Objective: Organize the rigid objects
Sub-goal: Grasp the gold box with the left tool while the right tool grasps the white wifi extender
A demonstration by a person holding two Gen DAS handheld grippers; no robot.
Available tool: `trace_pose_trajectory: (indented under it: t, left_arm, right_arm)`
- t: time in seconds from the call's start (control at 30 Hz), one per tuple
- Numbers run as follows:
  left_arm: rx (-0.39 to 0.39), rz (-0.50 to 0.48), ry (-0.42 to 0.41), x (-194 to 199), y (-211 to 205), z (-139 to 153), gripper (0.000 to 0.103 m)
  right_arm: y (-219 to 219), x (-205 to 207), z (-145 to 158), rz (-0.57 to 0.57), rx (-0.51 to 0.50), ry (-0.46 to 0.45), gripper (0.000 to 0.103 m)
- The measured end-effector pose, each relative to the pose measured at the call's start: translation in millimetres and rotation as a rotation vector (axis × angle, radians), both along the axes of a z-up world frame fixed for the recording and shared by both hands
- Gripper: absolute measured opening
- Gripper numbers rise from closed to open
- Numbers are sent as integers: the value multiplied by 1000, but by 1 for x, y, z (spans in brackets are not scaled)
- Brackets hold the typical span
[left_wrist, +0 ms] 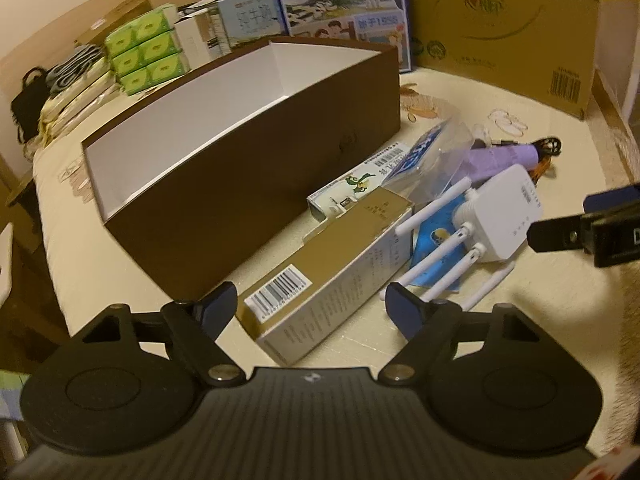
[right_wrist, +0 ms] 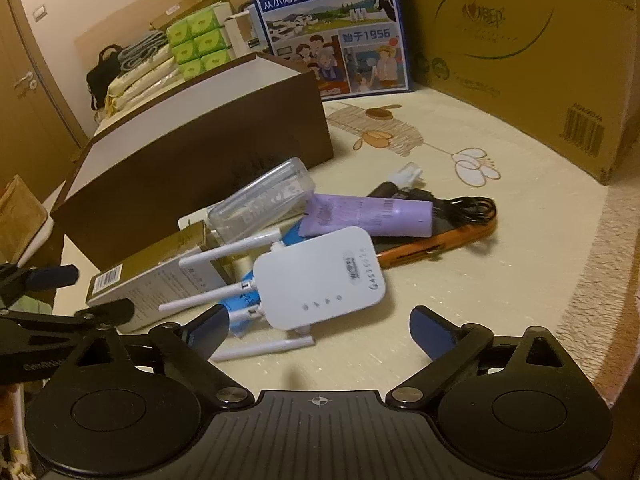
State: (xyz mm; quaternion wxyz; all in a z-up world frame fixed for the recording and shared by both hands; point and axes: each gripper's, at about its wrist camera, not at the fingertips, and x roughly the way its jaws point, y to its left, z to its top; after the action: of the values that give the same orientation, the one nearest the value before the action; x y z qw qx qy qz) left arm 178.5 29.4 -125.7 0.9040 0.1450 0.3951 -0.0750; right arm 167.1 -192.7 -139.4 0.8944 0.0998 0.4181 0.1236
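Note:
A long brown box with a white inside (left_wrist: 208,128) stands open on the cream mat; it also shows in the right wrist view (right_wrist: 192,148). Beside it lies a pile: a gold carton (left_wrist: 324,268) (right_wrist: 156,276), a white router with antennas (left_wrist: 500,216) (right_wrist: 320,276), a purple tube (left_wrist: 500,160) (right_wrist: 368,216), a clear plastic case (right_wrist: 264,196) and an orange item with a black cable (right_wrist: 440,240). My left gripper (left_wrist: 310,308) is open, its fingers on either side of the gold carton's near end. My right gripper (right_wrist: 320,328) is open just before the router.
A blue milk carton box (left_wrist: 340,8) and a large cardboard box (left_wrist: 508,24) stand at the back. Green tissue packs (left_wrist: 148,48) and bags are stacked at the far left. The right gripper's finger (left_wrist: 560,232) shows at the right edge of the left wrist view.

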Motion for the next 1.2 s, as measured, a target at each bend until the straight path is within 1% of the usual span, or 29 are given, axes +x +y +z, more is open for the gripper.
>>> trace_pose_trajectory:
  t: [0.2, 0.3, 0.33, 0.37, 0.4, 0.43, 0.5, 0.57, 0.6, 0.63, 0.67, 0.77, 0.87, 0.97, 1.03, 1.07, 1.1, 1.13, 1.2]
  left_arm:
    - [75, -89, 5, 19, -6, -12, 78]
    - [98, -114, 34, 30, -4, -18, 78]
    - [101, -123, 47, 34, -3, -20, 74]
    - [100, -131, 62, 36, -2, -22, 62]
    - [93, -138, 77, 37, -2, -23, 62]
    - [96, -138, 72, 36, -2, -24, 61]
    - [94, -136, 67, 32, -5, -23, 56]
    - [72, -113, 67, 27, -7, -22, 49]
    - [61, -97, 69, 23, -8, -20, 47]
    - [46, -79, 73, 20, -8, -18, 44]
    - [26, -60, 79, 16, -8, -17, 42]
    - [-7, -10, 86, 5, -7, -13, 38]
    - [-24, 45, 86, -4, -3, -11, 36]
    - [-13, 81, 84, -10, 3, -10, 36]
    - [-9, 101, 84, -14, 6, -9, 36]
    - [-9, 109, 85, -14, 8, -9, 35]
    - [-11, 115, 85, -15, 10, -8, 35]
    - [-12, 117, 86, -17, 12, -7, 35]
    - [-14, 121, 91, -17, 14, -6, 34]
  right_arm:
    - [4, 10, -9, -2, 1, 26, 93]
    - [3, 12, -13, -4, 7, 34, 93]
    - [2, 12, -14, -4, 9, 35, 93]
    - [3, 13, -15, -3, 10, 37, 93]
    - [4, 13, -16, -1, 10, 39, 93]
    - [4, 13, -18, 3, 12, 39, 93]
    - [6, 13, -21, 6, 7, 40, 93]
    - [8, 13, -26, 9, 1, 47, 92]
    - [8, 13, -28, 11, 4, 50, 91]
    - [9, 13, -31, 15, 5, 50, 86]
    - [10, 13, -33, 21, 1, 53, 79]
    - [14, 15, -41, 33, -21, 69, 65]
    - [19, 15, -44, 21, -36, 48, 60]
    - [26, 17, -44, 22, -48, 34, 55]
    - [35, 18, -45, 42, -98, 16, 45]
    - [39, 18, -45, 52, -115, 11, 38]
    - [41, 17, -44, 60, -122, 10, 34]
    - [41, 17, -44, 68, -121, 10, 26]
    - [40, 17, -43, 93, -129, 15, 26]
